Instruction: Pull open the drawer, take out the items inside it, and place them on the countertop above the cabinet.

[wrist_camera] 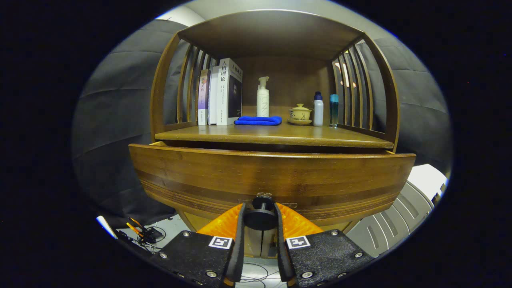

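A wooden cabinet fills the view, and its drawer front (272, 176) stands pulled a little way out from under the countertop (276, 136). A round dark knob (261, 216) sticks out of the drawer front low in the middle. My gripper (261, 218) is shut on that knob, one finger pressing on each side of it. The drawer's inside is hidden behind its front panel.
On the countertop stand several books (224, 94) at the left, a folded blue cloth (258, 120), a white pump bottle (263, 98), a small lidded teacup (300, 114) and two small bottles (319, 109) at the right. Slatted side rails and a shelf roof enclose it. Cables (144, 234) lie on the floor.
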`<state>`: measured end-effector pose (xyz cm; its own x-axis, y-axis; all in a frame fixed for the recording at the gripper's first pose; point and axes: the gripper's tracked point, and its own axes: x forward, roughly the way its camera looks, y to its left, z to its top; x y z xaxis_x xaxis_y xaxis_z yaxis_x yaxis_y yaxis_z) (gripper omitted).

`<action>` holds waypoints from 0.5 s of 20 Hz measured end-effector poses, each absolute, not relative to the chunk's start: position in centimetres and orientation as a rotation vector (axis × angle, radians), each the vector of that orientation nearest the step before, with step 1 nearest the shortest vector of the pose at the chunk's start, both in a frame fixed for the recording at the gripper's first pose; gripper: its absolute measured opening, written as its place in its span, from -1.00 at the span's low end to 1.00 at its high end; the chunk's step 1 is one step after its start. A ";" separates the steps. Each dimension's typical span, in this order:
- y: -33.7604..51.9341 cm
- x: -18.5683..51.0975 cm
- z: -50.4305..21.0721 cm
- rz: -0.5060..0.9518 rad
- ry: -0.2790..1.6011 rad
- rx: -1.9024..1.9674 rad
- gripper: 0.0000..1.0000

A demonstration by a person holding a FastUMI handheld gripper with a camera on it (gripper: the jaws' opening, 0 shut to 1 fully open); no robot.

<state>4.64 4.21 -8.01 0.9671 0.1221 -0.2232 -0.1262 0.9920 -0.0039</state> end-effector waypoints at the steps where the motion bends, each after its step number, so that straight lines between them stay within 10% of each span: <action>1: 4.2 4.1 -8.0 0.124 0.228 -0.020 -0.29; 10: 4.2 -0.1 -8.3 0.116 0.263 -0.019 -0.30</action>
<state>-0.13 4.20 -8.29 0.9589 0.1118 -0.2607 -0.1169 0.9931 -0.0040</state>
